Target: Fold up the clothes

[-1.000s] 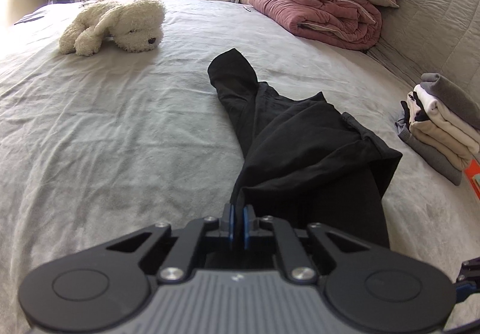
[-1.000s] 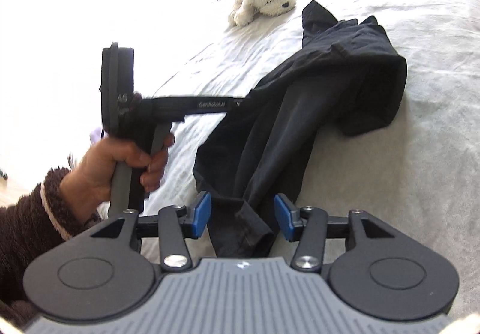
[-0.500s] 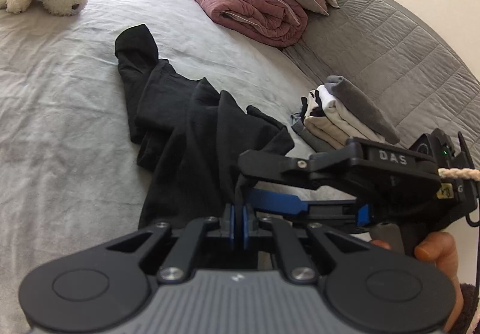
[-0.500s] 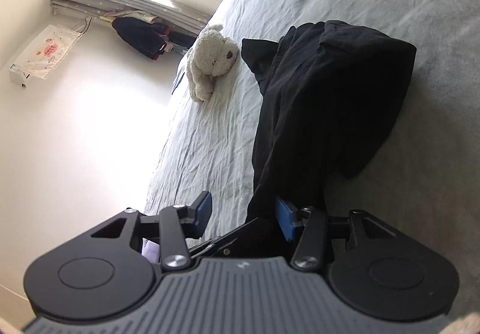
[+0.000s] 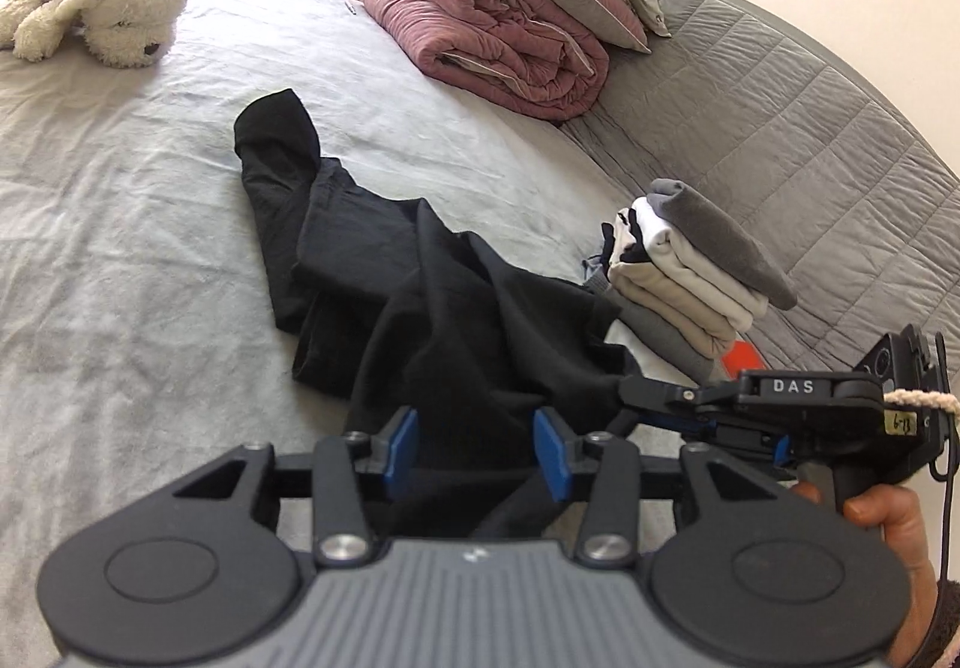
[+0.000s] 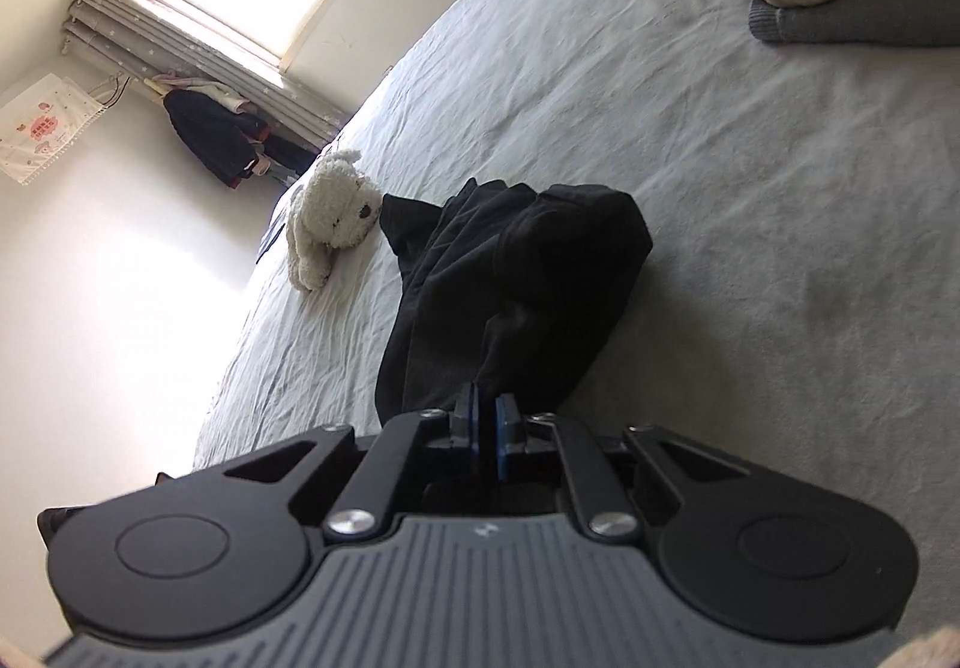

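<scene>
On the left, the left gripper [image 5: 474,458] has let go of the black trousers [image 5: 420,308]: a second ago its blue pads were pressed together on the near edge, and now the jaws are opening, with dark cloth lying loose between them but not pinched. The trousers lie crumpled across the middle of the grey bed [image 5: 120,260], one leg stretched toward the white stuffed dog [image 5: 96,14] and the near end bunched just in front of both tools.

To the right, the right gripper [image 6: 485,428] is closing; half a second ago it stood apart, and now its pads nip a fold of that same near end. The hold has apparently passed from one hand to the other, probably to reset the grip before spreading the trousers flat. Further right sits the stack of folded clothes [image 5: 696,272], near the trousers.
</scene>
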Available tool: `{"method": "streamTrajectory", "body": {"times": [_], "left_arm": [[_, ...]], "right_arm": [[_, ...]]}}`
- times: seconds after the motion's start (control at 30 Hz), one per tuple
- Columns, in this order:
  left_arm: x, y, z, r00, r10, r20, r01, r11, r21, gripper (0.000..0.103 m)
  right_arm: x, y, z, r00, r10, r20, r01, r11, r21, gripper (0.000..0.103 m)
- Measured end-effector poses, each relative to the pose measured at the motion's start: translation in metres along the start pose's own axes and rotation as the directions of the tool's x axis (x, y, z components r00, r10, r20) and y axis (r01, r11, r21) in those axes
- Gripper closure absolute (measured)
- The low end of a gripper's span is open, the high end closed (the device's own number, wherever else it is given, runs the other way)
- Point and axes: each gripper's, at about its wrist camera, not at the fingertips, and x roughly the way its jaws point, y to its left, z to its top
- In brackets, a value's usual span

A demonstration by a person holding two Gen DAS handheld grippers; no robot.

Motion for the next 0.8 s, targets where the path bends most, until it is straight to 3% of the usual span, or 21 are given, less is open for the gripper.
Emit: {"method": "streamTrajectory", "body": {"times": [0.13,0.33,0.47,0.53,0.67,0.8], "left_arm": [[0.007,0.016,0.003,0.997,0.071,-0.010,-0.071,0.996,-0.053,0.056],[0.028,0.034,0.004,0.990,0.133,-0.037,-0.137,0.982,-0.129,0.055],[0.040,0.043,0.003,0.991,0.128,-0.035,-0.132,0.974,-0.186,0.053],[0.045,0.043,0.002,0.996,0.086,-0.029,-0.091,0.972,-0.217,0.050],[0.059,0.037,0.001,0.999,-0.027,-0.029,0.018,0.961,-0.276,0.041],[0.070,0.020,-0.007,0.999,-0.017,-0.031,0.010,0.978,-0.207,0.040]], "right_arm": [[-0.021,-0.025,0.013,0.994,-0.073,0.079,0.071,0.997,0.024,0.095],[-0.047,-0.067,0.026,0.962,-0.217,0.168,0.210,0.976,0.062,0.095],[-0.053,-0.085,0.025,0.937,-0.303,0.175,0.298,0.953,0.058,0.095],[-0.052,-0.091,0.022,0.930,-0.330,0.162,0.327,0.944,0.047,0.095],[-0.048,-0.097,0.016,0.934,-0.333,0.129,0.331,0.943,0.033,0.095],[-0.051,-0.097,0.015,0.942,-0.314,0.117,0.312,0.949,0.039,0.093]]}}
